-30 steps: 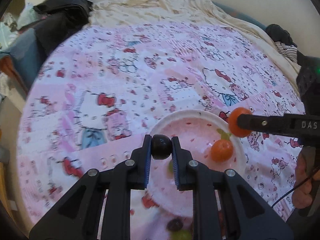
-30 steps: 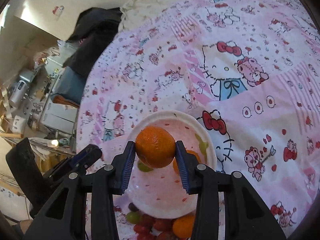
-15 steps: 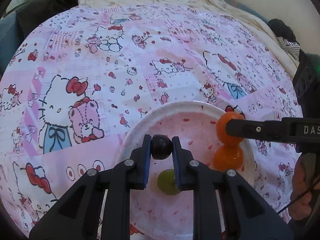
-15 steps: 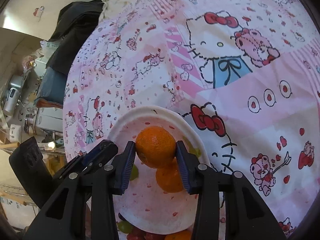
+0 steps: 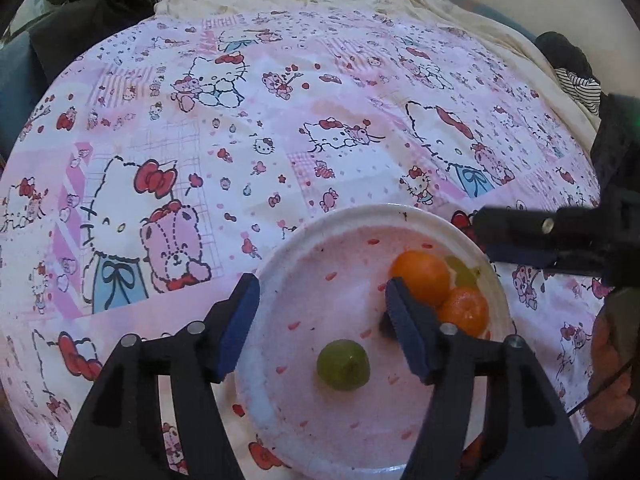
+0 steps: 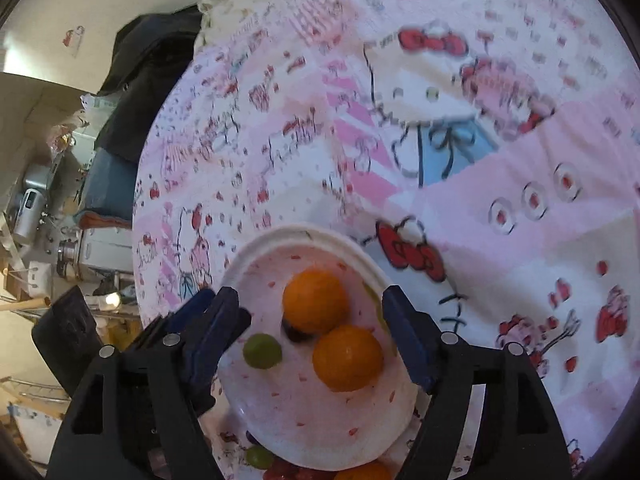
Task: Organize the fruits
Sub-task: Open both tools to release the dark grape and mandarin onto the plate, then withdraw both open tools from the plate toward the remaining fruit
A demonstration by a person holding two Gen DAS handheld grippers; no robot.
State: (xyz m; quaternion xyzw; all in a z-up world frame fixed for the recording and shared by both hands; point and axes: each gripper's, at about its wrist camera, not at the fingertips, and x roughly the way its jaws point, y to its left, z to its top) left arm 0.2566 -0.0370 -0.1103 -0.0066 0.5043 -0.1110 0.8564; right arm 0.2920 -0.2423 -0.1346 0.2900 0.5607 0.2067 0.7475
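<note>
Two hand-held grippers, left (image 5: 318, 316) and right (image 6: 310, 330), released | dark grape (image 6: 294, 333) clear only in right view

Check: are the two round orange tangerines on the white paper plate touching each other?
Touching. In the left wrist view the farther tangerine overlaps the nearer tangerine with no gap; the right wrist view shows the same pair pressed together on the plate.

I see the plate (image 6: 276, 412) low in the frame on the bed (image 6: 460, 152), two oranges (image 6: 347, 357) touching at its right, a grape (image 6: 262, 351) left of them.
</note>
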